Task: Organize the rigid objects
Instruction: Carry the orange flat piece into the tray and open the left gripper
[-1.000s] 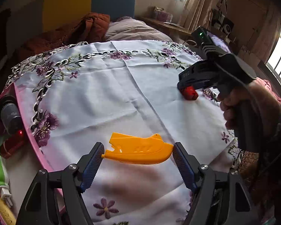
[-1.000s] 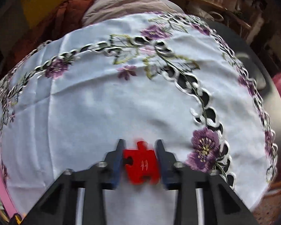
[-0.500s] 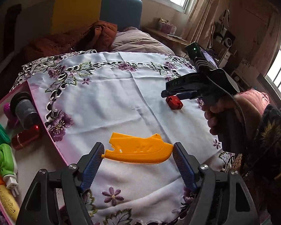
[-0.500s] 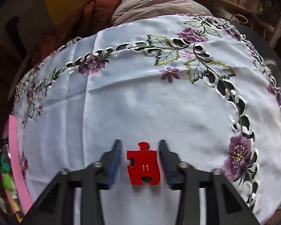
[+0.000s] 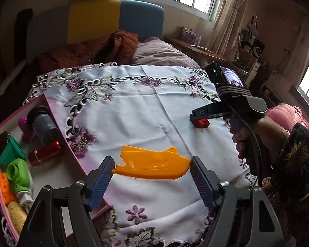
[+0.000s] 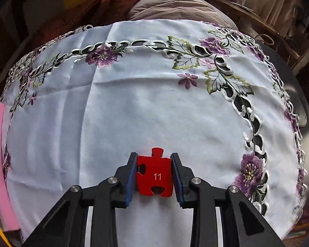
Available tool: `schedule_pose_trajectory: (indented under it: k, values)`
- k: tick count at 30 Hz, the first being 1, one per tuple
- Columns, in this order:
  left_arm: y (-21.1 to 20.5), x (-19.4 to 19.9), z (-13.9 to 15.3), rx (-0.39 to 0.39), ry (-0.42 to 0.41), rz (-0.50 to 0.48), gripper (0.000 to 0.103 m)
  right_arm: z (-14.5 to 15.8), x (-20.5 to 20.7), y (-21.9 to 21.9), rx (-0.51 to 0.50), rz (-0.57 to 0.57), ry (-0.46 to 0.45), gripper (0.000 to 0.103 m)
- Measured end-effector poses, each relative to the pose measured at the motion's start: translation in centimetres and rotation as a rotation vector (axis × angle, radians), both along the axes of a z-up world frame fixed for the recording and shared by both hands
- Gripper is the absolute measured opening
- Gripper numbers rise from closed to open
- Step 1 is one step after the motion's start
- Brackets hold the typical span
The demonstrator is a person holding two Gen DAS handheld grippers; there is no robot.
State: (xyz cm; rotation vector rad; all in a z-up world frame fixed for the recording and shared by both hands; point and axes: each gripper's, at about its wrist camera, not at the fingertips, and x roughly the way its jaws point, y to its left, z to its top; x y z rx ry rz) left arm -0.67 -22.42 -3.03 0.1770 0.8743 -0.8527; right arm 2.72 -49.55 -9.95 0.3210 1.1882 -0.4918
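A white embroidered cloth covered the table, with a pink tray of small toys at its left edge. The left tool gripped an orange boat-shaped piece end to end between its two pads, held above the cloth near the tray, unchanged over the last second. The right tool lay low at the cloth's right side. Half a second earlier its pads had stood apart from the red puzzle piece, marked 11, lying flat on the cloth; now both pads pressed against the piece's sides, so the tool had closed on it. The piece appeared to rest on the cloth, not yet lifted. Judged from this, both pieces were secured for transfer, probably to the tray.
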Motion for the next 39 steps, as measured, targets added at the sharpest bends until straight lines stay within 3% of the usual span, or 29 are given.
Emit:
schedule_pose_trajectory:
  k: [16,27,39]
  values:
    - [2.2,0.1,1.7,-0.025,-0.04,0.051,0.077,0.0,0.1,1.5,-0.068,0.049,0.016,0.032]
    - [5.7,1.5,2.0,-0.045,-0.024,0.138,0.077,0.0,0.1,1.8,-0.098,0.075,0.02,0.032]
    - [17.1,4.4,2.2,-0.106,0.023,0.369,0.077,0.0,0.1,2.1,-0.115,0.092,0.027,0.032]
